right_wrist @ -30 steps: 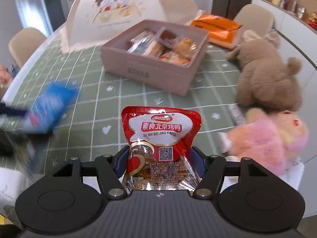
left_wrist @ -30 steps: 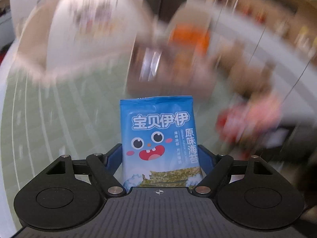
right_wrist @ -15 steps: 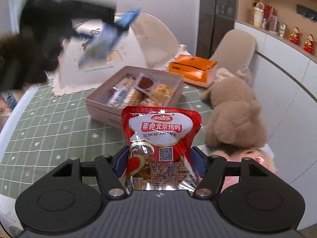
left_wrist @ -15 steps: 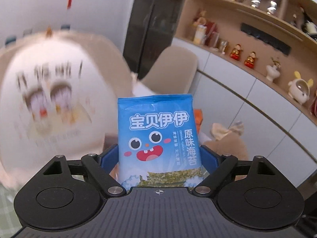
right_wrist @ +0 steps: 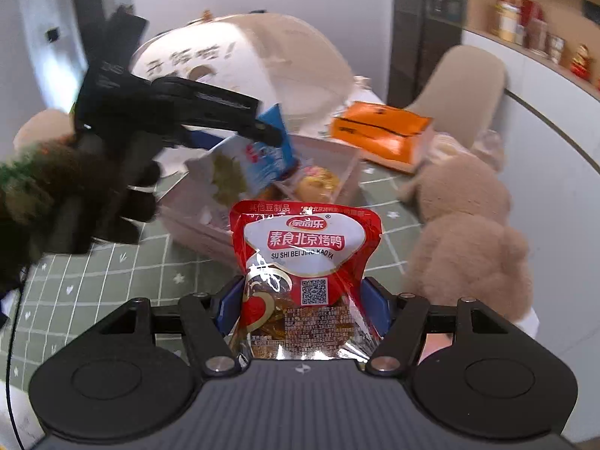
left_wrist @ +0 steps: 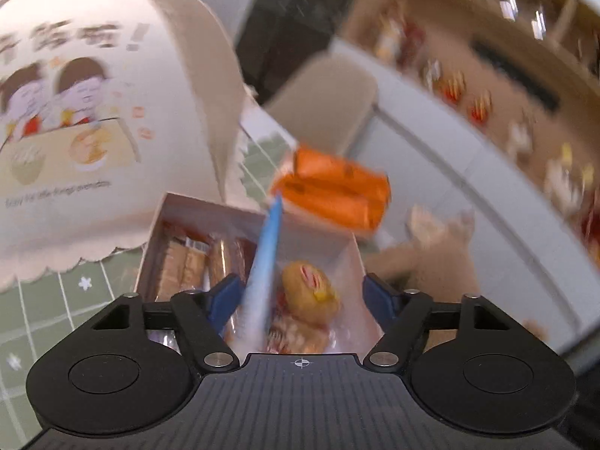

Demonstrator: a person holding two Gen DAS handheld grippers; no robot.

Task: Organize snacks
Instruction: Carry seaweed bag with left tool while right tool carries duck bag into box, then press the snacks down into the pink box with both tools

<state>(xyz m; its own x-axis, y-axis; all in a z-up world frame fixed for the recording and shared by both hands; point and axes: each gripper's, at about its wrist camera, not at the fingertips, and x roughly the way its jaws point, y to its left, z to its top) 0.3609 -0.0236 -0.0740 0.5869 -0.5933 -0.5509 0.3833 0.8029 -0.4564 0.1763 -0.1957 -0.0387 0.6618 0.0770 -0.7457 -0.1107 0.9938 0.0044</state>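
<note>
In the left wrist view my left gripper (left_wrist: 300, 292) hovers over the open pink snack box (left_wrist: 210, 206). Its jaws stand wide and are closing. The blue seaweed packet (left_wrist: 262, 270) hangs edge-on between them, near the left finger, with no pad pressing on it. Wrapped pastries (left_wrist: 307, 292) lie in the box below. From the right wrist view, the left gripper (right_wrist: 262, 131) points into the box (right_wrist: 348, 161) with the blue packet (right_wrist: 262, 157) at its tips. My right gripper (right_wrist: 303, 303) is shut on a red roast-duck snack packet (right_wrist: 305, 262), held above the tablecloth in front of the box.
A large dome food cover (right_wrist: 243, 56) stands behind the box. An orange carton (right_wrist: 382, 131) lies at the box's far right. A brown teddy bear (right_wrist: 468, 225) sits to the right. A person's dark-gloved hand (right_wrist: 56, 195) holds the left gripper. A green checked tablecloth (right_wrist: 112, 281) covers the table.
The left gripper swung over the pink box and its jaws let go of the blue packet, which turned edge-on. The right gripper rose a little with the red packet still gripped.
</note>
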